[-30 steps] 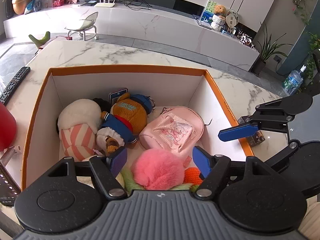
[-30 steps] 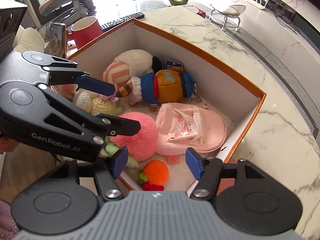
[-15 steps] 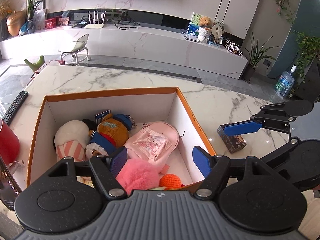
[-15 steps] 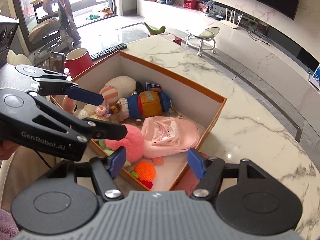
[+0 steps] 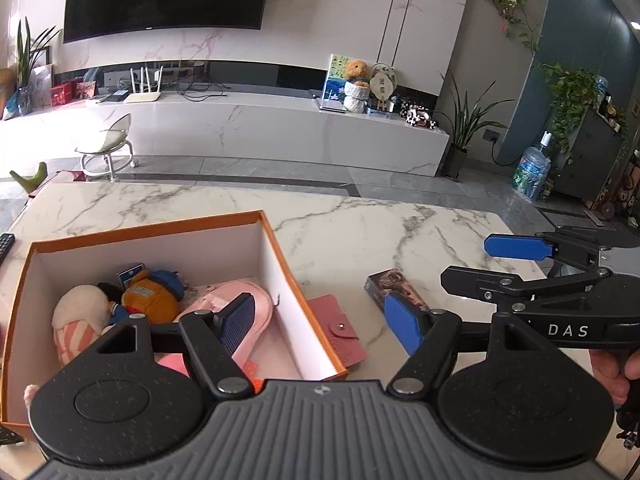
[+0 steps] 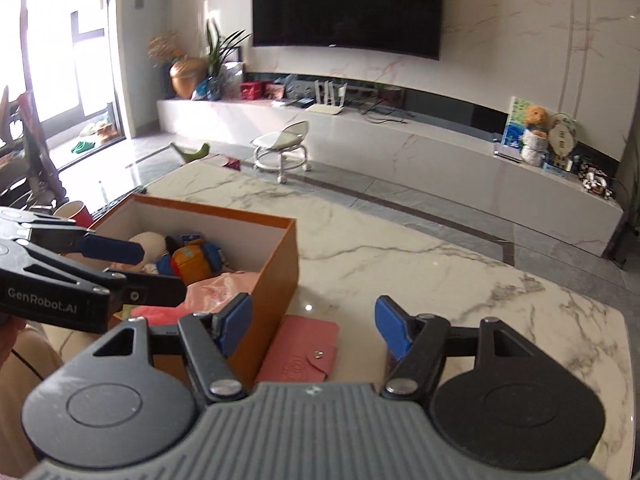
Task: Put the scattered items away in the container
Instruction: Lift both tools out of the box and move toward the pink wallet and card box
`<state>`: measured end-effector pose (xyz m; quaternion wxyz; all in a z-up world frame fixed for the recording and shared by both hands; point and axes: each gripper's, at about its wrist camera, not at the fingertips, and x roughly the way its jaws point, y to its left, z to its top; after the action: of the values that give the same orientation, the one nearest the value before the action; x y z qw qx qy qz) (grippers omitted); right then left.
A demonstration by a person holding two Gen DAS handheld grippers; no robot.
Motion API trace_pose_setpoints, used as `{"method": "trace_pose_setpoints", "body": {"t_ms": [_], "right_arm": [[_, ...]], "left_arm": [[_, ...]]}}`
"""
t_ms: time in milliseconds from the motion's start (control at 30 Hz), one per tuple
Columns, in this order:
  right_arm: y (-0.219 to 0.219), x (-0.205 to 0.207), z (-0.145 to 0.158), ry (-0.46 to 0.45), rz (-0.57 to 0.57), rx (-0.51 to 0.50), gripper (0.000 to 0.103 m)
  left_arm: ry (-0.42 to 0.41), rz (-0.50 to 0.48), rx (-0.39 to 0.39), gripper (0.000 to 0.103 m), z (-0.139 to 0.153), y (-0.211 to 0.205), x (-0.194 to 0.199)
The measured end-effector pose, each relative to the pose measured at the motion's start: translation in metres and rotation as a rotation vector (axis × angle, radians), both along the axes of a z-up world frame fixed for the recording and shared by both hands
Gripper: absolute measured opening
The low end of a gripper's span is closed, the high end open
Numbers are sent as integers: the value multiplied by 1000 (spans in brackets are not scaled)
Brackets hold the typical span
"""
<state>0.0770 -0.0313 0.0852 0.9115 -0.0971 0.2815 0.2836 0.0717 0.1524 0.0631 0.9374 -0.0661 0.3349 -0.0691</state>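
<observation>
Both the left gripper (image 5: 320, 318) and the right gripper (image 6: 312, 322) hover with fingers wide apart and empty, probably because the pink wallet (image 5: 340, 330) and small box (image 5: 394, 286) lie outside the orange container (image 5: 280, 256), at lower centre.

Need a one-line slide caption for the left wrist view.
Open left gripper above orange-rimmed cardboard box of plush toys; pink snap-button card wallet and small dark printed box remain outside on the marble table.

Left gripper (image 5: 326, 320) held level, jaws spread wide, nothing between them. Right gripper (image 6: 314, 322) level beside it, jaws equally wide and empty. Fingers of a hand (image 5: 612, 372) wrapped round the right handle.
</observation>
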Motion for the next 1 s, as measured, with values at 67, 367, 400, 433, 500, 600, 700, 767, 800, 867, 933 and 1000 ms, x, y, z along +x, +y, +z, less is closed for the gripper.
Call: {"method": "trace_pose_setpoints", "body": {"t_ms": [67,367,400,433,500,600,700,767,800,867,933,1000], "right_arm": [[-16,-4,-3,-35,-57,12,70],[-78,-4,-41,-54,-266,49,70],[-81,-3,-46,-52,-277,48,70],[-84,-1,-50,-51,-287,50,70],[-89,1,-59,-49,-305,55,70],[-97,7,-69,-50,-307,68,70],[-103,14,-81,-55,-307,61,70],[-104,22,-91,-47,-309,57,70],[-105,25,-96,-42,-310,54,70],[-106,32,-107,-29,-309,47,70],[-105,39,-117,-20,-304,40,70],[-101,45,-126,-13,-286,37,70]], "left_arm": [[-17,-11,-3,85,-2,-13,2],[-34,-28,33,85,-26,-74,18],[-33,-26,40,85,-29,-81,20],[-28,-12,47,85,-33,-86,23],[-19,18,60,85,-41,-96,28],[-12,72,80,85,-55,-109,34],[-1,131,117,85,-69,-121,41],[9,168,134,85,-76,-123,47],[13,181,138,85,-79,-123,49],[15,217,147,85,-85,-124,53],[12,242,154,85,-90,-124,57],[7,246,154,85,-91,-121,59]]}}
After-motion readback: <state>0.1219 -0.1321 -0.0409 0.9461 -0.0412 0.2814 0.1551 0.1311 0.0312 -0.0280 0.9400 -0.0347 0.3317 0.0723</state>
